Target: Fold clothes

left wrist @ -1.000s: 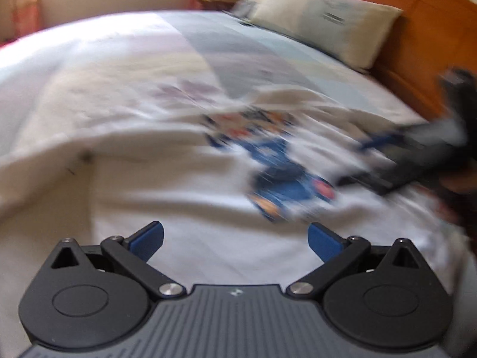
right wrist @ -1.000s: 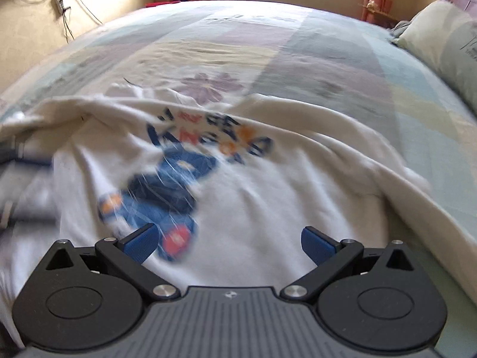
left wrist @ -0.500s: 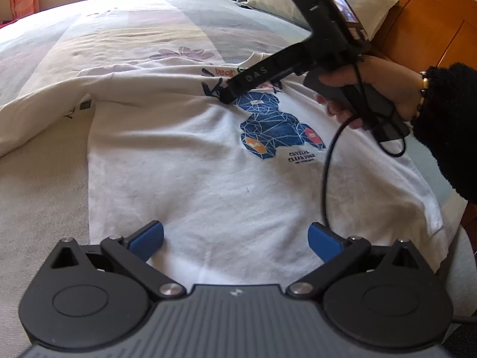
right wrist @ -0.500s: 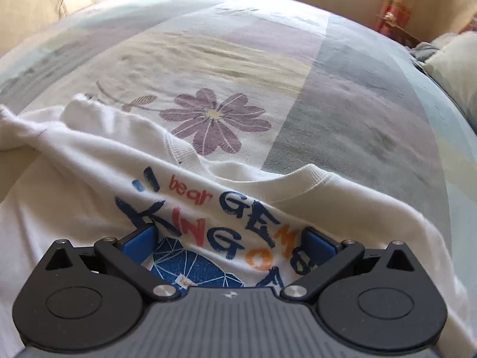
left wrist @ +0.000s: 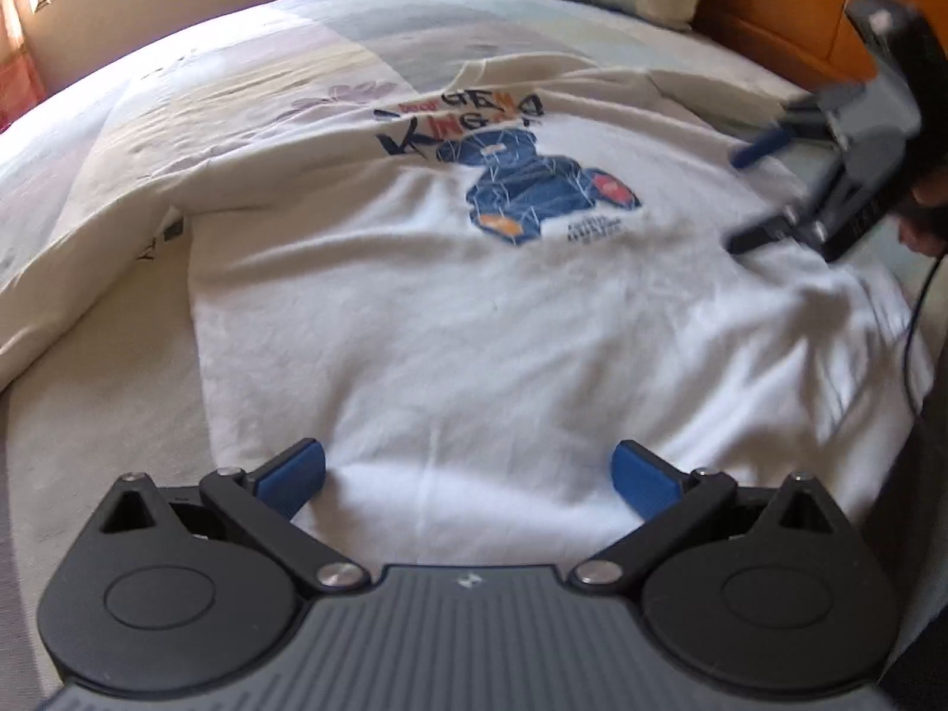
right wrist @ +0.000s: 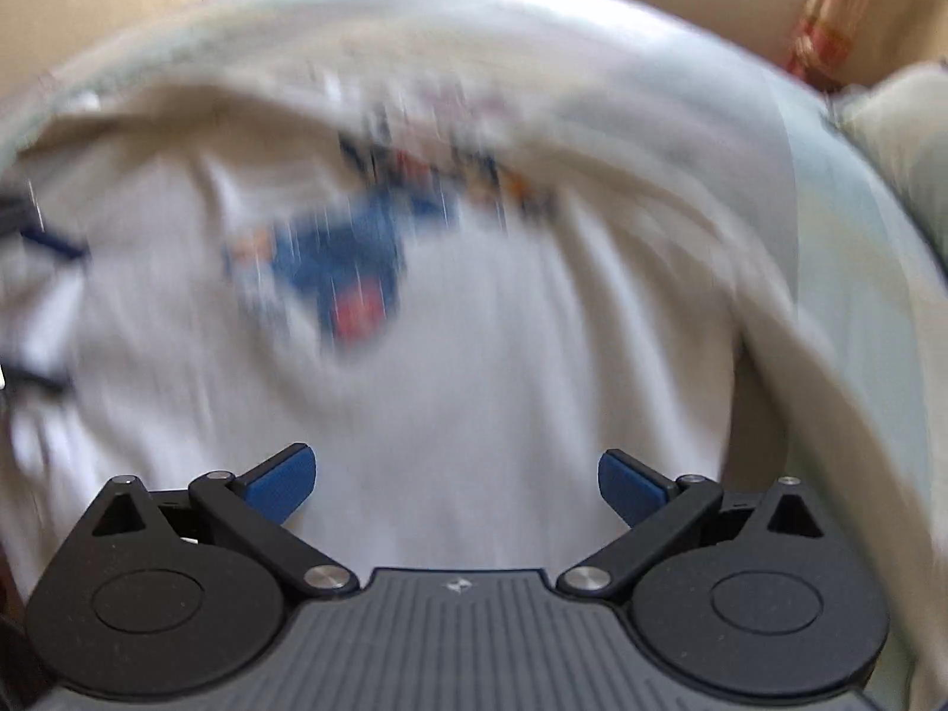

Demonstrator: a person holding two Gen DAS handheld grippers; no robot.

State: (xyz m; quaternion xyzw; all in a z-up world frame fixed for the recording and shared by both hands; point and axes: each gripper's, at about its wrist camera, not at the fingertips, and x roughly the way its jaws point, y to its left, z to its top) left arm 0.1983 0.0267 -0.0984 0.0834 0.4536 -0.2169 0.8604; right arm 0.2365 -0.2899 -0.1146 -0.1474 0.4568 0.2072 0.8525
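Both grippers spread, pinching nothing: left gripper (left wrist: 468,477) low over the hem of the white sweatshirt (left wrist: 474,308), which lies face-up and spread flat on the bed (left wrist: 355,41). Half a second ago my right gripper (right wrist: 456,477) sat up at the collar; now it is back by the right side seam, view motion-blurred. I judge smoothing finished, no fold visible.

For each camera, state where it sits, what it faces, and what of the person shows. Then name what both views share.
Left wrist: on the open left hand-held gripper, facing the white printed cotton T-shirt from its hem; the right hand-held gripper and a hand show.
Right wrist: on the open right hand-held gripper, facing the blurred T-shirt; no body part is clear.
Shared: the T-shirt's blue bear print.
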